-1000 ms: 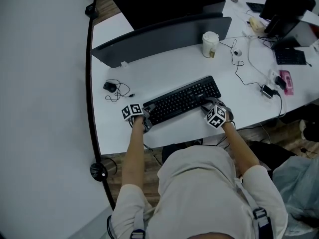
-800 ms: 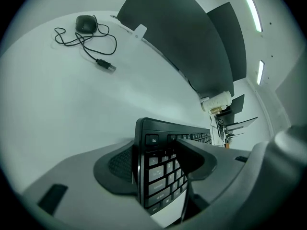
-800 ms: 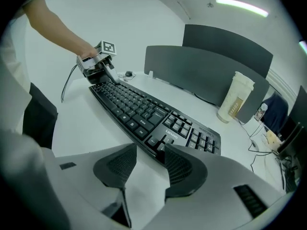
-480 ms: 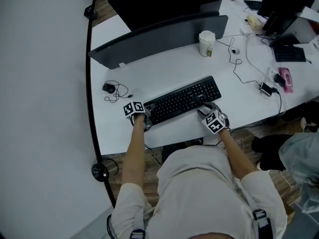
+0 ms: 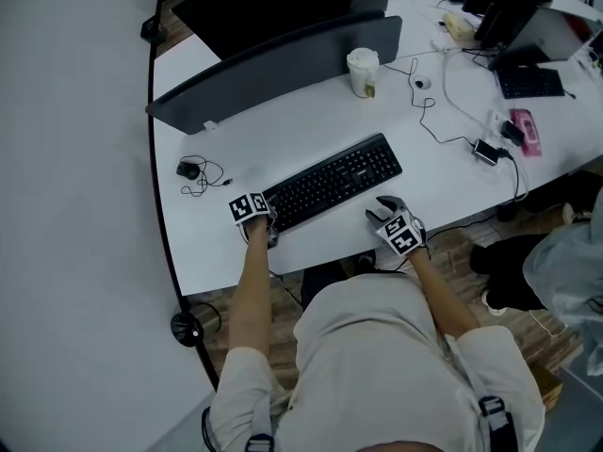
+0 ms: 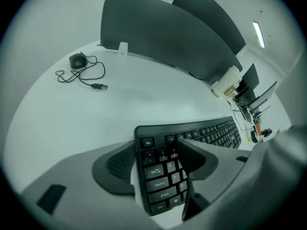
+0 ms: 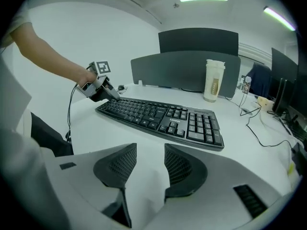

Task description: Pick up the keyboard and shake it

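A black keyboard (image 5: 330, 182) lies flat and slanted on the white desk (image 5: 283, 125). My left gripper (image 5: 269, 226) is at its left end. In the left gripper view the jaws straddle that end of the keyboard (image 6: 206, 131), by the Esc key. My left gripper (image 6: 153, 153) is opening, and a sliver of desk shows between the left pad and the keyboard's edge. My right gripper (image 5: 381, 210) hangs near the desk's front edge, clear of the keyboard's right end. The right gripper (image 7: 150, 159) is open with nothing between its pads, and the keyboard (image 7: 163, 119) lies ahead of it.
A dark partition (image 5: 283, 64) runs along the back of the desk. A pale cup (image 5: 362, 72) stands in front of it. A small black device with a coiled cable (image 5: 188, 169) lies at the left. Cables, a phone (image 5: 485, 151) and a pink object (image 5: 524, 130) lie at the right.
My right gripper has drawn back from the keyboard's right front corner toward the desk edge. The left gripper stays at the left end. The keyboard rests on the desk.
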